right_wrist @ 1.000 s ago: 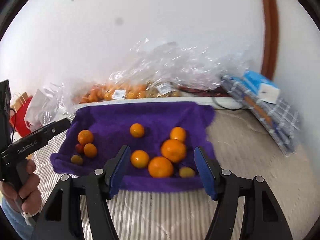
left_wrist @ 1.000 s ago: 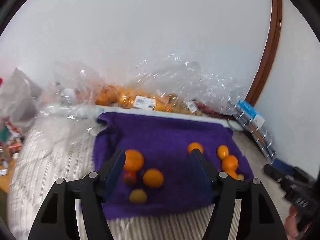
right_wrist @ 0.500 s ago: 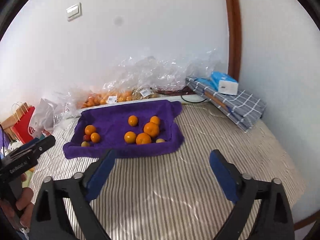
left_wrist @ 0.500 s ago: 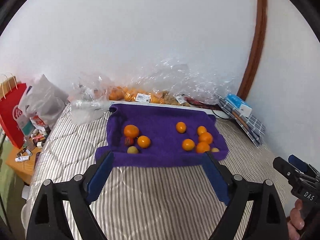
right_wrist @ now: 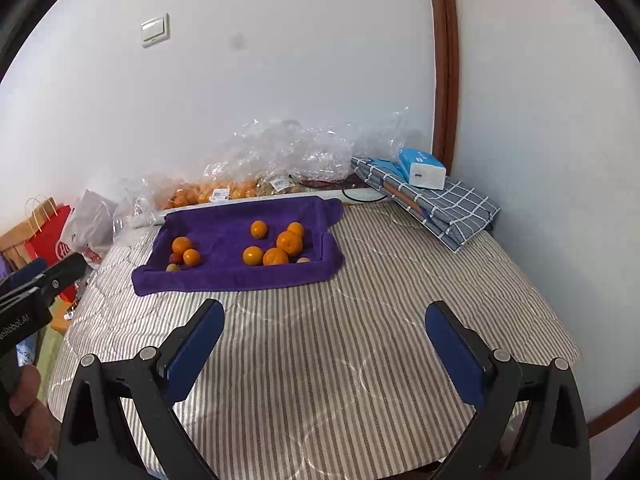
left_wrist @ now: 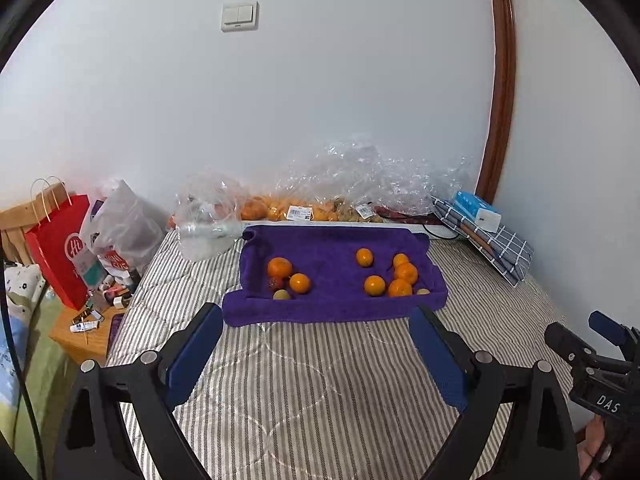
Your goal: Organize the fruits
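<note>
A: What differs from a second ago?

B: The fruits (left_wrist: 348, 274) looked big then, right between our fingers; now we see them small, beyond both grippers. The left gripper (left_wrist: 316, 350) and right gripper (right_wrist: 325, 344) have just been opening, and their jaws now stand wide apart with only striped bedcover (left_wrist: 320, 380) between them.

A: Where do the fruits lie from each gripper?

B: In the left view at twelve o'clock, past the fingertips. In the right view at about eleven o'clock, well apart from the pads. None touches a gripper.

A: And what holds them?

B: A purple towel (right_wrist: 240, 276) with raised edges, lying on the bedcover. In the left view we count a cluster at its nine o'clock side: two oranges, a small red fruit (left_wrist: 275, 282) and a pale one (left_wrist: 282, 294). At its three o'clock side sit five oranges and another pale fruit (left_wrist: 423, 291).

A: Further out?

B: Behind the towel, at twelve o'clock, clear bags (left_wrist: 360, 184) along the wall hold more oranges. At two o'clock a tissue pack (right_wrist: 422, 168) rests on a folded checked cloth (right_wrist: 448, 208). At nine o'clock stands a red bag (left_wrist: 60, 248).
</note>
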Tool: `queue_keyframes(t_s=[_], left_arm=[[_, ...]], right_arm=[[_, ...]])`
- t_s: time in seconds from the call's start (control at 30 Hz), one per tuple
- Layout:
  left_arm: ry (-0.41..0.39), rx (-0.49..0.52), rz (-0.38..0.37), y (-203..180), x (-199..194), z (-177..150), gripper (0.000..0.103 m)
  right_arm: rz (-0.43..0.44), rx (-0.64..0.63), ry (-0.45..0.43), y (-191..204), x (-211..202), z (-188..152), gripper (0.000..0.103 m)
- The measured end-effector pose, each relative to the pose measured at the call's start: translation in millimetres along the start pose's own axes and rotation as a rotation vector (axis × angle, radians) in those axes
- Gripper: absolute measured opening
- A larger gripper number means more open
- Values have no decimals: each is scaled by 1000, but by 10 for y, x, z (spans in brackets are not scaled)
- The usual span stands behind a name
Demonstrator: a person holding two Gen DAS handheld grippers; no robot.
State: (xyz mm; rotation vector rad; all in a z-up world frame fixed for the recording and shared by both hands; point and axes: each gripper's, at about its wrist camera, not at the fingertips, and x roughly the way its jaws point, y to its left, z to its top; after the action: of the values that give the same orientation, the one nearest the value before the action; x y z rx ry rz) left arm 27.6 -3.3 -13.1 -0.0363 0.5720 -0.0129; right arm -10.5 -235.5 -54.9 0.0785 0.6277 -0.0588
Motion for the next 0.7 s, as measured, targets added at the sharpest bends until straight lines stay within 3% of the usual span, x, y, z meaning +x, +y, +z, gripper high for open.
queue_keyframes(t_s=[0.7], left_arm=[[18, -4, 14, -25, 49, -22, 94]], right_arm=[[-19, 1, -1, 7, -51, -17, 99]])
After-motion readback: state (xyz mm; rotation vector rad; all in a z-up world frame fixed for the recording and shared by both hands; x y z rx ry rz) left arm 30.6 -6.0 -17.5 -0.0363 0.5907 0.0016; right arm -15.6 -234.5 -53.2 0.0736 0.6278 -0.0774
